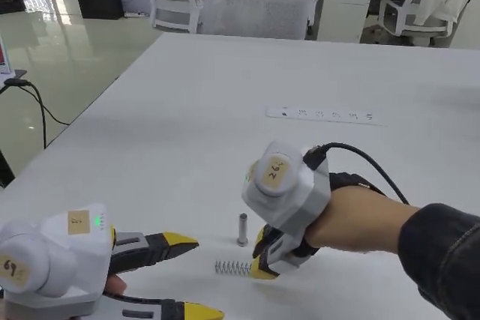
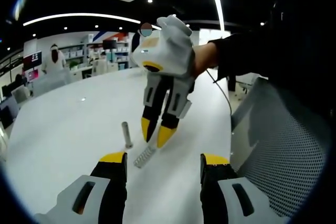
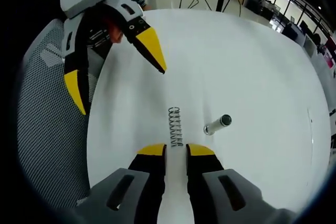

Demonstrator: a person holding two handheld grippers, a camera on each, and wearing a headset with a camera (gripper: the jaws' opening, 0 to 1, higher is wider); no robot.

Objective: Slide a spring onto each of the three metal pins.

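Head view: on the white table (image 1: 225,95) a short metal pin (image 1: 242,228) stands upright, and a coil spring (image 1: 232,267) lies flat just in front of it, on the person's side. The right gripper (image 1: 261,254), held in a hand (image 1: 352,219), tips down just right of the pin, with its yellow tips at the spring's right end. The left gripper (image 1: 195,275) sits well to the left of the pin, its claw spread wide and holding nothing. A flush socket strip (image 1: 322,115) lies far beyond the pin. Left gripper view: the left gripper (image 2: 164,158) again shows its two yellow tips wide apart. Beyond them the pin (image 2: 126,134) stands upright, and the spring (image 2: 144,156) lies just to its right. The right gripper (image 2: 157,134) points down from above, its tips meeting the spring's far end. A mesh chair (image 2: 283,145) lies off the table edge, well right of the pin. Right gripper view: the right gripper (image 3: 176,149) has its claw narrow, with only a slim gap. The near end of the spring (image 3: 175,125) sits at the mouth of that gap, not drawn in between the pads. The pin (image 3: 217,124) is just right of the spring, and the left gripper (image 3: 113,66) hangs wide open well to the pin's upper left.
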